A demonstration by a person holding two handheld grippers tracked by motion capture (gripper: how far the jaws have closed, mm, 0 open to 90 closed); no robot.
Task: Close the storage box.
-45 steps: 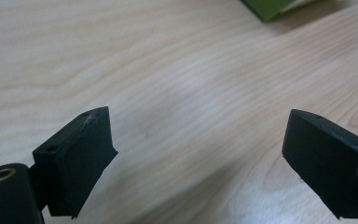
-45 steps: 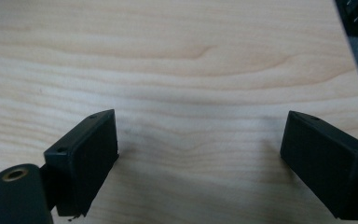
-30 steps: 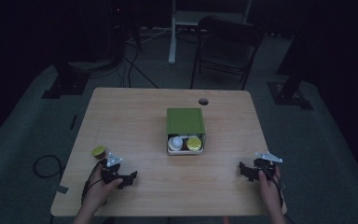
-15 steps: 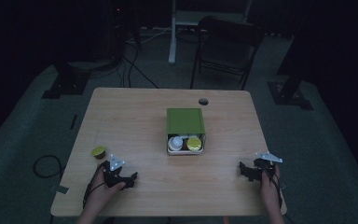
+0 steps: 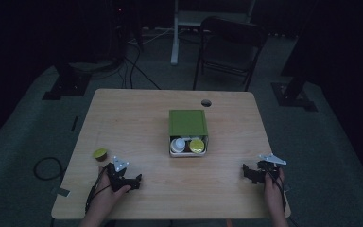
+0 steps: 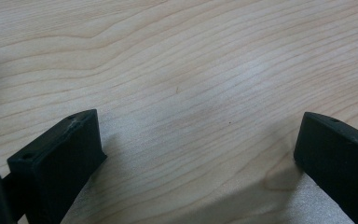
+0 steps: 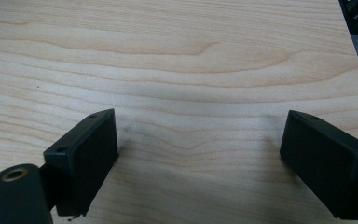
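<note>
A green box (image 5: pixel 187 123) lies at the middle of the wooden table (image 5: pixel 137 113). Its near end is open and shows a white container (image 5: pixel 177 144) and a yellow-lidded one (image 5: pixel 197 145). A small yellow-topped cup (image 5: pixel 99 153) stands alone at the left. Just below it my left gripper (image 5: pixel 133 181) rests on the table, pointing right. Its jaws have just been opening, and in the left gripper view my left gripper (image 6: pixel 196 154) is open over bare wood. My right gripper (image 5: pixel 248 172) sits near the front right corner, and in its own view my right gripper (image 7: pixel 198 149) is open with nothing between the jaws.
A round cable hole (image 5: pixel 206 102) is in the table's far edge. A dark folding chair (image 5: pixel 229 47) and a white stand (image 5: pixel 176 33) are behind the table. A cable (image 5: pixel 45 168) lies coiled on the floor at the left.
My left gripper's jaws have spread wider and the hand has shifted slightly near the cup. The cup, the box and my right gripper have stayed put.
</note>
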